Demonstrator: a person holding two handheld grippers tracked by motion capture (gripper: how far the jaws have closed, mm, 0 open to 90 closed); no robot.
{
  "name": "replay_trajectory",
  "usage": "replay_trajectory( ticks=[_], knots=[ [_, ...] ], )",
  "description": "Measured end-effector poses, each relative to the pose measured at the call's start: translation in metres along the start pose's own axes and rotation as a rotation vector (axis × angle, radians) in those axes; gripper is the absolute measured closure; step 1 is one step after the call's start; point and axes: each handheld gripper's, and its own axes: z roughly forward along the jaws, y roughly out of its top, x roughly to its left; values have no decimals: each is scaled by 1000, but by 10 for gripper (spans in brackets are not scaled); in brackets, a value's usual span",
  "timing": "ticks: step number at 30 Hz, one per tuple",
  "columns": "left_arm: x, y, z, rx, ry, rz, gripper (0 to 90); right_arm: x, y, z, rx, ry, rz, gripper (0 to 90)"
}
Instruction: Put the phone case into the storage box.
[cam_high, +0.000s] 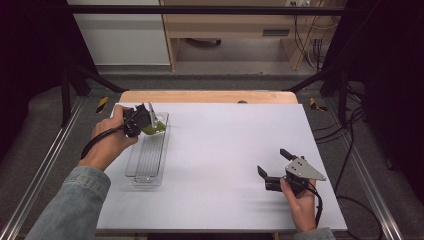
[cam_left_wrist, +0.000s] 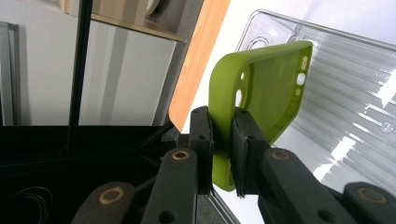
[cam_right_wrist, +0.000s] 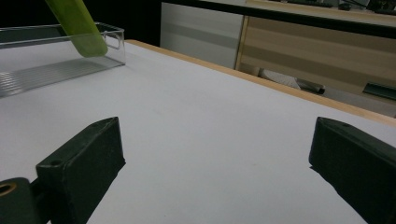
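Two grippers work over the white-topped desk (cam_high: 225, 165) in the high view. We see the left gripper (cam_high: 145, 121) near the desk's far left corner, held in the person's left hand (cam_high: 107, 145), its jaws clamped on a lime-green soft phone case (cam_high: 156, 128). The case hangs over the far end of a clear ribbed plastic tray (cam_high: 147, 160), which lies lengthwise along the left edge of the desk. The right gripper (cam_high: 272, 164), with its grey three-cornered plate on top, sits low near the right front corner in the right hand (cam_high: 300, 197), jaws spread wide with nothing between them, well apart from the tray.

In the left gripper view, we see the two black jaws drawn narrow on one side wall of the phone case (cam_left_wrist: 261, 88), whose hollow inside with its camera and button cut-outs faces us. Behind it lies the tray (cam_left_wrist: 345, 102); whether the case's far end touches the tray floor we cannot quite tell.

In the right gripper view, the jaws stand wide on either side with bare desk (cam_right_wrist: 210, 140) between. At the upper left, the rounded tip of the green case (cam_right_wrist: 81, 32) dips into the end of the tray (cam_right_wrist: 51, 65), tilted, appearing just above its ribbed floor.
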Motion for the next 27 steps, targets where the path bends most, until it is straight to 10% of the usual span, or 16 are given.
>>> replay_trajectory(
  ticks=[27],
  knots=[
    [3, 12, 12, -6, -30, 28, 797, 0, 0, 0, -3, 4, 7, 33]
  ],
)
